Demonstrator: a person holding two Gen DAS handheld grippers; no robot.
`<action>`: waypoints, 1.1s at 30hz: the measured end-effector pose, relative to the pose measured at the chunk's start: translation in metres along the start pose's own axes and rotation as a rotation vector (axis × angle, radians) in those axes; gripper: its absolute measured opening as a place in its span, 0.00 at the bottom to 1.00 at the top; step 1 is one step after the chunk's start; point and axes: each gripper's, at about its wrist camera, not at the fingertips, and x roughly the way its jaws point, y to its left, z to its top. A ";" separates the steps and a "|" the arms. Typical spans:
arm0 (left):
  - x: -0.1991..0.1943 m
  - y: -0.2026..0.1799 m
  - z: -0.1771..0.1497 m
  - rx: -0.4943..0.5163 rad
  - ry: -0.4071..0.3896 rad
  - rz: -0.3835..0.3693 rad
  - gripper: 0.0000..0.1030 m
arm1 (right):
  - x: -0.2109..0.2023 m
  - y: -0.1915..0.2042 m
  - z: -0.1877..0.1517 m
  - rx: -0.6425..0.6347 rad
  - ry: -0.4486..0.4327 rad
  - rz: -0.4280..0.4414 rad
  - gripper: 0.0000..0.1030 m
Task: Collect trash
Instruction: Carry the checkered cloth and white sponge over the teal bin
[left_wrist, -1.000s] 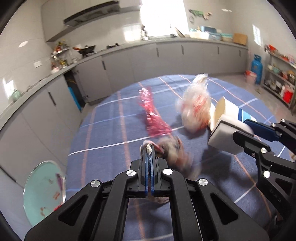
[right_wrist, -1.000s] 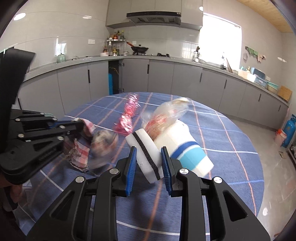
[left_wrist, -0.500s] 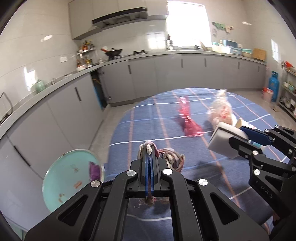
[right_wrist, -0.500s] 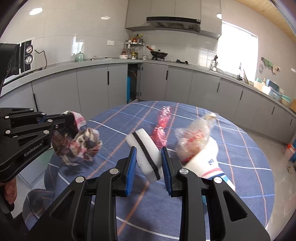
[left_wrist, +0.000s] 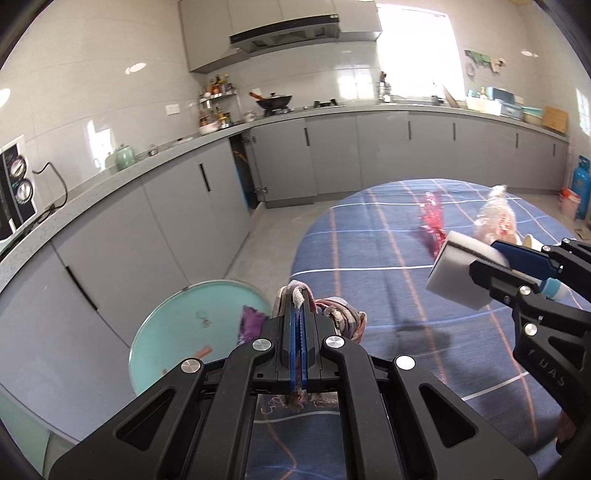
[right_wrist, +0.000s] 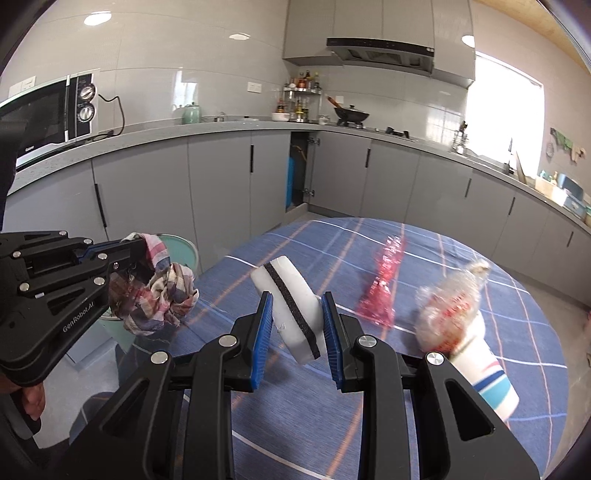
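Note:
My left gripper (left_wrist: 297, 306) is shut on a crumpled plaid cloth (left_wrist: 341, 321), held in the air at the table's left edge, beside a pale green round bin (left_wrist: 177, 332) on the floor. The cloth (right_wrist: 159, 295) and the left gripper (right_wrist: 125, 254) also show in the right wrist view. My right gripper (right_wrist: 297, 306) is shut on a white sponge with a black stripe (right_wrist: 291, 306), held above the blue checked tablecloth (right_wrist: 424, 406). The sponge (left_wrist: 458, 273) also shows in the left wrist view.
On the table lie a red foil wrapper (right_wrist: 382, 291), a clear plastic bag with red contents (right_wrist: 450, 306) and a white paper cup with blue stripes (right_wrist: 484, 369). The bin holds a purple wrapper (left_wrist: 249, 321). Grey kitchen cabinets (left_wrist: 166, 221) run behind.
Both grippers have swung left with their loads. The left gripper now holds the cloth at the table's edge near the green bin, which has come closer into view.

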 end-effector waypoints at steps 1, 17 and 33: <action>0.000 0.004 -0.001 -0.005 0.001 0.008 0.03 | 0.002 0.002 0.002 -0.003 -0.001 0.004 0.26; 0.000 0.062 -0.006 -0.079 0.010 0.125 0.03 | 0.021 0.046 0.027 -0.060 -0.012 0.085 0.26; 0.011 0.117 -0.015 -0.142 0.025 0.235 0.03 | 0.046 0.092 0.049 -0.115 -0.011 0.171 0.27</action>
